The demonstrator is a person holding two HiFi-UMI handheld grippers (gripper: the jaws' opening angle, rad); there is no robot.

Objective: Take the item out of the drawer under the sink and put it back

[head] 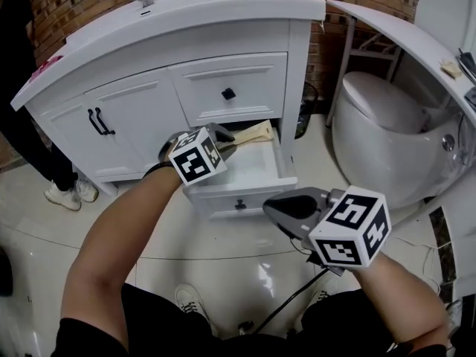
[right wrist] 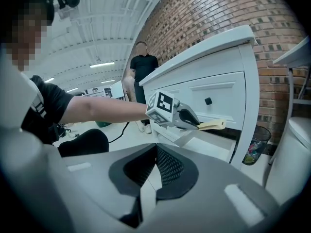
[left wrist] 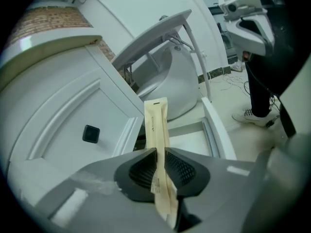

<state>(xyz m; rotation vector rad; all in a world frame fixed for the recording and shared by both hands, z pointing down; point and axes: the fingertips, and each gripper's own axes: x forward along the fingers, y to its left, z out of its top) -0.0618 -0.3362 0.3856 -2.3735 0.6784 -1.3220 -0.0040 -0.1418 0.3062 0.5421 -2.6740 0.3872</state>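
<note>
A long, thin beige packet (head: 253, 133) (left wrist: 156, 124) sticks out of my left gripper (head: 227, 146) (left wrist: 161, 165), which is shut on its lower part. The packet hangs above the back of the open lower drawer (head: 239, 193) (left wrist: 215, 128) of the white sink cabinet (head: 134, 99). My right gripper (head: 273, 210) (right wrist: 155, 168) is shut with nothing in it, low in front of the drawer's face and to its right. In the right gripper view, the left gripper (right wrist: 186, 118) holds the packet (right wrist: 213, 125) out over the drawer.
The upper drawer with its black knob (head: 228, 94) is closed just above the open one. A white toilet (head: 379, 129) stands close on the right, under a slanted white counter (head: 405, 36). A person (head: 26, 117) stands at the far left. A black cable (head: 290, 303) lies on the tiled floor.
</note>
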